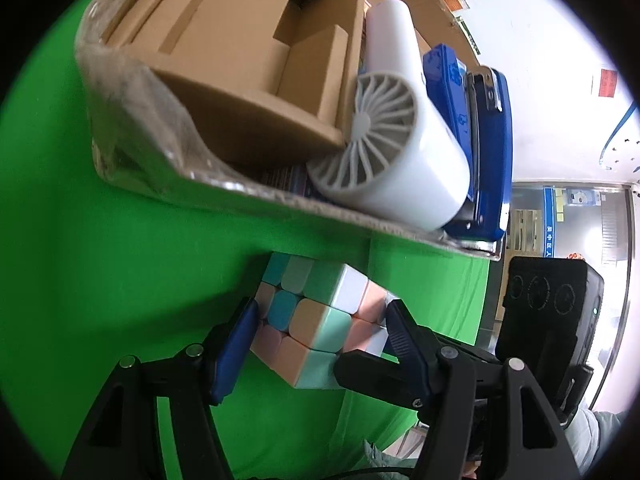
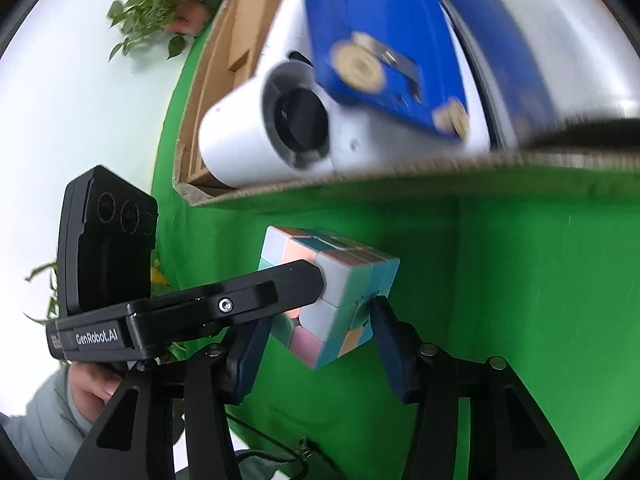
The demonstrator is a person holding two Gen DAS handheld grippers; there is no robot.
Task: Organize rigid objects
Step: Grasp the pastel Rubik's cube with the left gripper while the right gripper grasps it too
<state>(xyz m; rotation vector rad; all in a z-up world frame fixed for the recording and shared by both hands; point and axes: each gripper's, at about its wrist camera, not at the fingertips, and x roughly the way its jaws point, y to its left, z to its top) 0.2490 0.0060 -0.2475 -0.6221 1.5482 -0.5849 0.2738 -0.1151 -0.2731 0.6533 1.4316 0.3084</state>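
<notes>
Both the left gripper and right gripper appear clamped on the pastel cube, mid-handover; next, one releases and the cube goes ahead of the fingers into the cardboard box.

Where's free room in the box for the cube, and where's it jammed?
The cardboard box has open compartments between its cardboard dividers, left of the white fan. The near right corner is crowded: the fan lies against the blue stapler. Outside, bare green cloth borders the box's near edge. The cube sits between both grippers' jaws.
</notes>
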